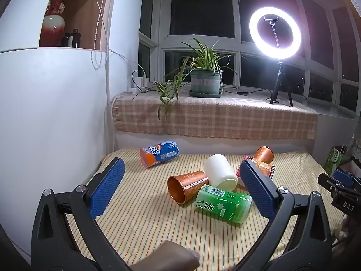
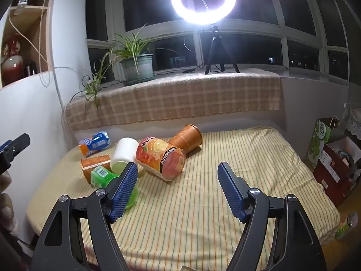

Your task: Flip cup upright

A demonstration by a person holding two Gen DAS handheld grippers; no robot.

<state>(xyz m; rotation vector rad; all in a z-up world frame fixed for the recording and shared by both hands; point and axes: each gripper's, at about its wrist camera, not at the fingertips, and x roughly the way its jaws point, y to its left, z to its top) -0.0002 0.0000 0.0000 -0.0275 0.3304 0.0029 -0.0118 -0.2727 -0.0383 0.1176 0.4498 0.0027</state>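
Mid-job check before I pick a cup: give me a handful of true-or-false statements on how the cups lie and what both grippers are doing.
1. The white cup stands upright. False: it lies on its side.
2. Both grippers are open and hold nothing. True: the left gripper and right gripper have their jaws spread over the striped cloth.
3. The near copper cup lies with its mouth toward the left wrist camera. True.
4. The green cup stands apart from every other cup. False: it lies against the near copper cup and the white cup.
5. The blue-and-orange cup lies apart, near the wall. True.
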